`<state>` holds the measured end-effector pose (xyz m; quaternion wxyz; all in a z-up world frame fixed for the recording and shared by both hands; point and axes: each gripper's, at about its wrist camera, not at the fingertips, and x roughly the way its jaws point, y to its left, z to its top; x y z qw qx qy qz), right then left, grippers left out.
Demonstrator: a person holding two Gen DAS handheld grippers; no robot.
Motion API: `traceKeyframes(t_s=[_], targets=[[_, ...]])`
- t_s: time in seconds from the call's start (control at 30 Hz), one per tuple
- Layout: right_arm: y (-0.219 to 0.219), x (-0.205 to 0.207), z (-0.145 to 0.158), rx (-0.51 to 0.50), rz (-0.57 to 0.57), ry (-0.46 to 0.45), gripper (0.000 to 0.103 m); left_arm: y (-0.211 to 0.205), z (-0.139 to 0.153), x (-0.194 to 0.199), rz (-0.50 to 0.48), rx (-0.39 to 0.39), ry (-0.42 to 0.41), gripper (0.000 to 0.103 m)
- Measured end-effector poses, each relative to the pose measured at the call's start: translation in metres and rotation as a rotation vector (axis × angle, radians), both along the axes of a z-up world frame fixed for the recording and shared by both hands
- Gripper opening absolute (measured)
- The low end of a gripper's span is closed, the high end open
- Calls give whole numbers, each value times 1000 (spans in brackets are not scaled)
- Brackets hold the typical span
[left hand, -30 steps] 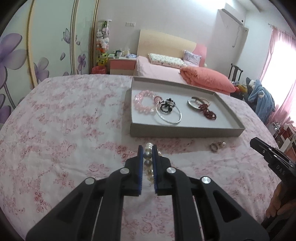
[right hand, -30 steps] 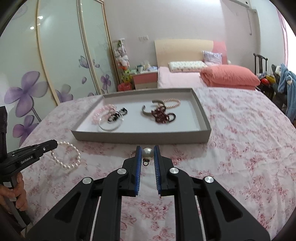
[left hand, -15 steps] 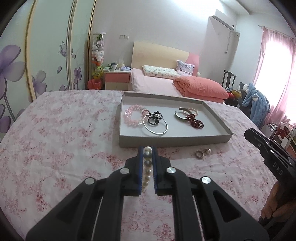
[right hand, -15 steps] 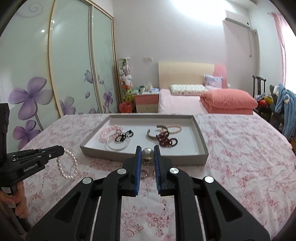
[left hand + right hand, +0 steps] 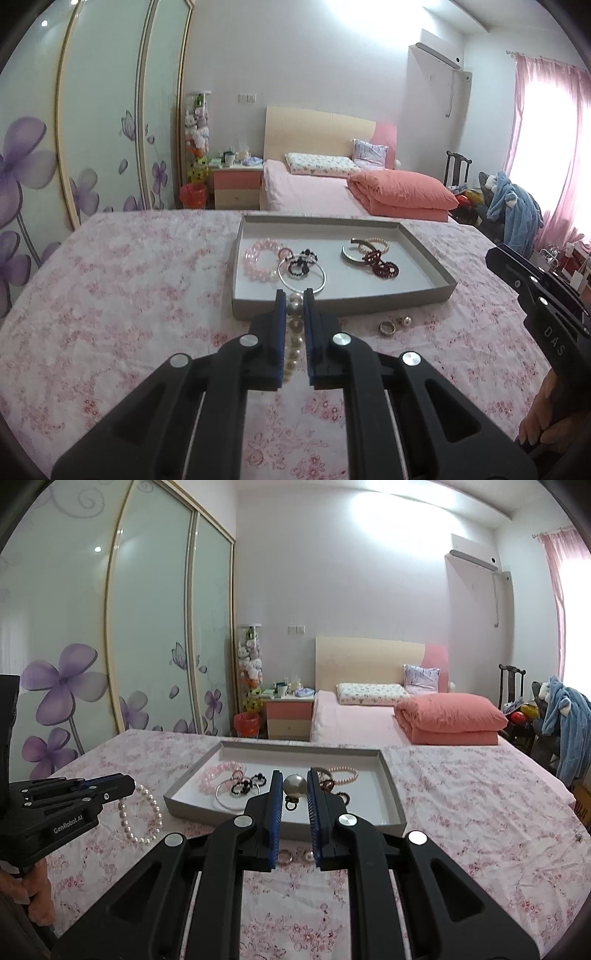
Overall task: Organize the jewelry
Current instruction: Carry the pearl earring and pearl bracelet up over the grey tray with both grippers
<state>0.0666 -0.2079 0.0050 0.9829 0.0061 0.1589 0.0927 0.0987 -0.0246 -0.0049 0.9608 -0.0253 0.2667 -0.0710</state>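
My left gripper point(image 5: 294, 295) is shut on a white pearl bracelet point(image 5: 293, 339), held above the bedspread just in front of the grey tray point(image 5: 332, 306). From the right wrist view the bracelet point(image 5: 142, 816) hangs from the left gripper point(image 5: 125, 788). My right gripper point(image 5: 294, 781) is shut on a large pearl earring point(image 5: 294, 786), raised in front of the tray point(image 5: 391, 797). The tray holds a pink bead bracelet point(image 5: 260, 254), a silver bangle point(image 5: 301, 278), a black beaded piece point(image 5: 301, 262), a metal cuff point(image 5: 349, 254) and a dark red bracelet point(image 5: 384, 266).
A ring point(image 5: 387, 327) and a small pearl stud point(image 5: 406, 321) lie on the floral bedspread point(image 5: 110, 295) just in front of the tray. A second bed with a salmon duvet point(image 5: 402, 192) and a nightstand point(image 5: 236, 184) stand behind. Wardrobe doors are at the left.
Both grippers have risen and pulled back with their loads. The pearl bracelet and the earring are now lifted off the bedspread; the ring and stud stay where they were.
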Motion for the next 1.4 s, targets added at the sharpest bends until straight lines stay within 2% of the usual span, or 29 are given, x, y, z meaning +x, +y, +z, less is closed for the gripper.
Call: traceKeyframes(t_s=[0.3, 0.73, 1.4], targets=[[-2, -3, 10, -1, -27, -59, 14, -16, 17, -5, 6, 54, -68, 10], [-4, 18, 22, -8, -63, -89, 14, -28, 33, 10, 5, 87, -116, 10], [-6, 31, 17, -9, -74, -71, 14, -25, 24, 36, 6, 62, -75, 10]])
